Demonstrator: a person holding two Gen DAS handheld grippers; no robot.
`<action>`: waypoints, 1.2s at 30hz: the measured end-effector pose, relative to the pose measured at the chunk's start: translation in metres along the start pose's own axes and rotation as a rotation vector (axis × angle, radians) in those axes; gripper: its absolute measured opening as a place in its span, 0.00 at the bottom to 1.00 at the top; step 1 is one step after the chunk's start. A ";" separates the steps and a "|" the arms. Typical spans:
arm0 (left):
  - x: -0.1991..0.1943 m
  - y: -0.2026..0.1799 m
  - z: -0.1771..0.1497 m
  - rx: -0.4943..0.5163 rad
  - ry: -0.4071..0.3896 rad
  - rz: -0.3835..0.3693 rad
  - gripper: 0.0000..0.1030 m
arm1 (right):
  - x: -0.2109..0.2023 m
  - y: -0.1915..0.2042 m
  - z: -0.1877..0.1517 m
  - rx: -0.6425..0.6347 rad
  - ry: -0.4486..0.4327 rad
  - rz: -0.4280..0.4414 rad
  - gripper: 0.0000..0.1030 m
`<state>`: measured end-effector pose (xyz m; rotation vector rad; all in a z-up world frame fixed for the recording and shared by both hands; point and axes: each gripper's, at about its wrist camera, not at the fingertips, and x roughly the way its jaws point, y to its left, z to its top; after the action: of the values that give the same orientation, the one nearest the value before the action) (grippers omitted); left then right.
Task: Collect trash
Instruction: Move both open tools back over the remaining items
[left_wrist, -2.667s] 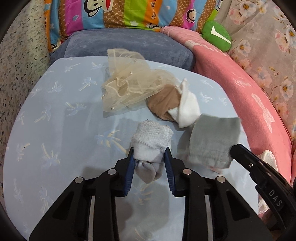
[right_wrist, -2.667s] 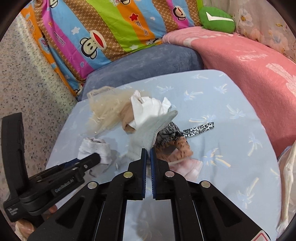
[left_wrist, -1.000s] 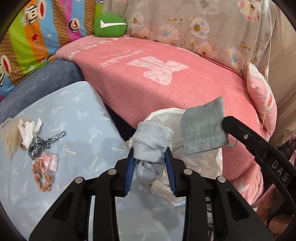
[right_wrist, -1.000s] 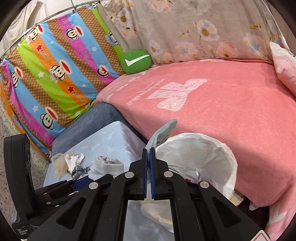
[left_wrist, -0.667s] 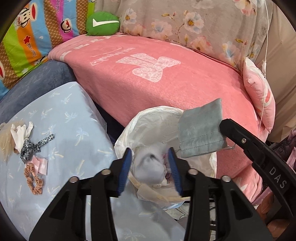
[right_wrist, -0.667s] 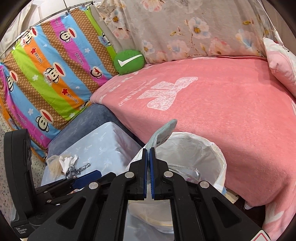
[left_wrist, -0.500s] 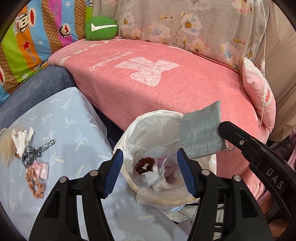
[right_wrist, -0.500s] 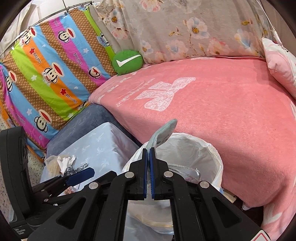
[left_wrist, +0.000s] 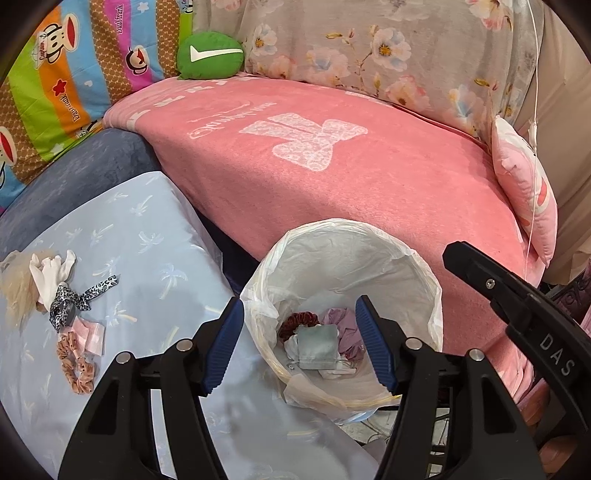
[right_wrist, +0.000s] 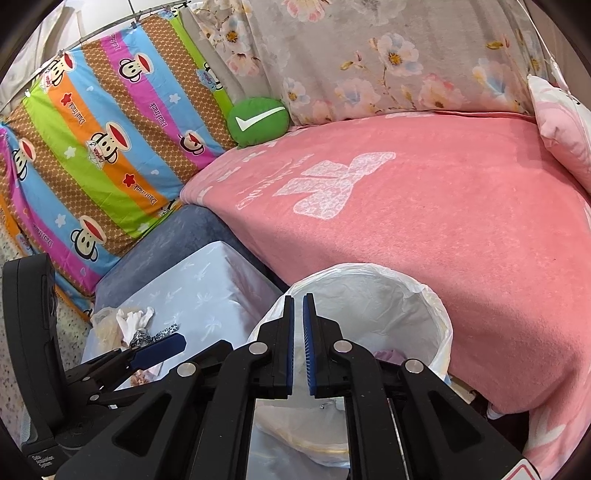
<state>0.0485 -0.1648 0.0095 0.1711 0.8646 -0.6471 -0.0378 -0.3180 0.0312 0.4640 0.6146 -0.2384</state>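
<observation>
my left claw (left_wrist: 299, 343) hangs over the white-lined trash bin (left_wrist: 413, 258), jaws wide apart with nothing between the blue pads; they opened within the last second. straight below the gap, at the bottom of the bin, lies the grey-green cloth (left_wrist: 319, 345), with a dark red scrunchie (left_wrist: 297, 321) just beyond it toward my left pad and a lilac piece (left_wrist: 341, 319) toward my right pad. a white scrap shows under the cloth's near edge.

my right claw (right_wrist: 298, 343) sits over the near rim of the same bin (right_wrist: 436, 314), its jaws parted only by a narrow slit that has just begun to widen, and nothing is pinched there. from the left view its black finger (left_wrist: 491, 280) reaches in from the right, past the bin's far side.

off to the left of my left claw, on the pale blue cloth (left_wrist: 147, 236), trash still waits: a leopard-print ribbon (left_wrist: 79, 297), a white glove (left_wrist: 51, 275), a beige net (left_wrist: 16, 291), a pink packet (left_wrist: 90, 332) and a spotted peach scrunchie (left_wrist: 75, 363).
</observation>
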 end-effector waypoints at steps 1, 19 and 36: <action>0.000 0.001 0.000 -0.001 0.000 0.002 0.58 | 0.000 0.001 0.000 -0.002 0.002 0.001 0.07; -0.005 0.048 -0.018 -0.099 0.012 0.071 0.59 | 0.025 0.040 -0.029 -0.074 0.098 0.034 0.08; -0.016 0.123 -0.044 -0.229 0.017 0.165 0.65 | 0.052 0.104 -0.055 -0.172 0.170 0.082 0.20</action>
<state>0.0856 -0.0424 -0.0211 0.0403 0.9238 -0.3894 0.0119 -0.2051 -0.0037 0.3447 0.7738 -0.0675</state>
